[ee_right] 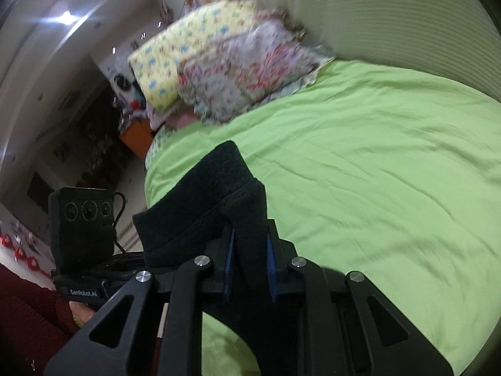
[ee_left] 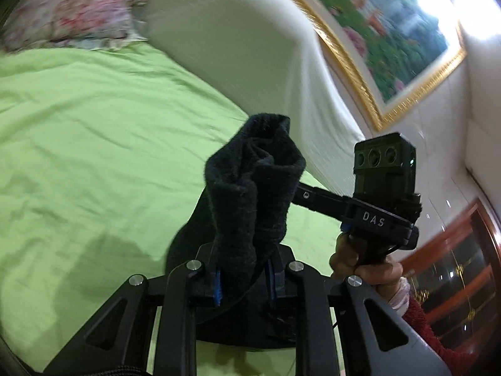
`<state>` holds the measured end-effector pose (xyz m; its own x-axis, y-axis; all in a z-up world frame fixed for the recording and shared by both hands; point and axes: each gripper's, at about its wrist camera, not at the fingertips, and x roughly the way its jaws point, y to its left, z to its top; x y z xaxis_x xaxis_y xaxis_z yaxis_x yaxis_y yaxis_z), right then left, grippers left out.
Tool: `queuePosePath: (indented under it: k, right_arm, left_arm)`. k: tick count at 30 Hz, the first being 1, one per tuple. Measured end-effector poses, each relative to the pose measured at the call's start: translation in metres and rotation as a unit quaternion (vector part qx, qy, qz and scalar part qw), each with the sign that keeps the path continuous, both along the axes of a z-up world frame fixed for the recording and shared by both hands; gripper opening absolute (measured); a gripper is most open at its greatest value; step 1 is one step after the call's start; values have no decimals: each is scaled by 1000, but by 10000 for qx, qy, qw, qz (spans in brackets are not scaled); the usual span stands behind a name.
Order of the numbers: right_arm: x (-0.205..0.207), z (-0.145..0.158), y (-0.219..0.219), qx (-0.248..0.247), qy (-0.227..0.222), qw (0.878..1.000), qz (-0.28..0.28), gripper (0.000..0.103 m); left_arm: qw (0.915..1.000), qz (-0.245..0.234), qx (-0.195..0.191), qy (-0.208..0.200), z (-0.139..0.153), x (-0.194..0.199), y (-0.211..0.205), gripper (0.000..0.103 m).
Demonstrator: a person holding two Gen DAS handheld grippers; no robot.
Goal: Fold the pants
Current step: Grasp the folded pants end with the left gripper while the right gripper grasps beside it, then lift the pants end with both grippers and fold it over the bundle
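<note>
The black pants (ee_left: 250,181) are lifted off the green bed sheet (ee_left: 94,131), and a bunched edge of them stands up between my left gripper's (ee_left: 244,279) blue pads, which are shut on the cloth. In the same view the right gripper's camera housing (ee_left: 385,163) hangs at the right, held by a hand (ee_left: 363,263), with its fingers reaching into the same cloth. In the right wrist view my right gripper (ee_right: 250,261) is shut on a hemmed fold of the pants (ee_right: 213,206). The left gripper's housing (ee_right: 81,225) is at the left there.
The green sheet (ee_right: 375,172) spreads wide beyond the pants. Floral and yellow pillows (ee_right: 235,72) lie at the head of the bed, against a white padded headboard (ee_left: 235,47). A gold-framed painting (ee_left: 391,31) hangs on the wall. A wooden cabinet (ee_left: 454,282) stands to the right.
</note>
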<state>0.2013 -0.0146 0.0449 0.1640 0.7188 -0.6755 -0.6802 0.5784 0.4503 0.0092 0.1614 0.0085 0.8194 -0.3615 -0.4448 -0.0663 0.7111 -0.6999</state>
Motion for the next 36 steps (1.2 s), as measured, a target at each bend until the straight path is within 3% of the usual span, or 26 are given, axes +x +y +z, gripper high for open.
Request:
queuePosePath:
  k: [7,16,24,36]
  right_arm:
    - [-33,9,-75,363,-144,9977,-555,19]
    - [-58,-6,-145,724,-18,9900,-1209,19]
    - [-70,-17,-183,916,34,9832,-1577,19]
    - [-79,-40,-214,1011,241,9764,-1892,19]
  left_arm:
    - [9971,-730,147,-155,18,1,-76,18]
    - [9890,-1425,393,17,16,22,-149,18]
    - [9797,-1860,730,130,12,42,-190,18]
    - [9729,-2102,896,367,-3,66,-222,18]
